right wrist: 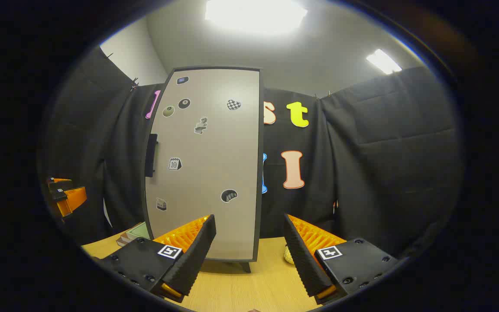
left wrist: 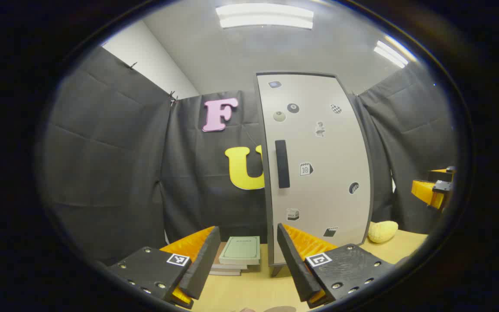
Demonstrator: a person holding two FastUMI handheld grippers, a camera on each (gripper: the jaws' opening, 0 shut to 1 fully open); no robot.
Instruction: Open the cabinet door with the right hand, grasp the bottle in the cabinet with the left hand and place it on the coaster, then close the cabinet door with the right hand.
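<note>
Both grippers, left gripper (left wrist: 247, 255) & right gripper (right wrist: 249, 251), gape empty; cabinet door (left wrist: 319, 164) shut, handle (left wrist: 282, 164) untouched—nothing done yet.

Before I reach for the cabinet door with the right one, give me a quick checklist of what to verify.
1. Cabinet door shut, so it needs opening: ok.
2. Door handle in sight and unobstructed: ok.
3. Right hand-held gripper open and empty: ok.
4. Left hand-held gripper open, ready for the bottle: ok.
5. Bottle inside the cabinet: cannot tell, door hides it.
6. Coaster location: cannot tell; on the table I make out books and a yellow object.
</note>
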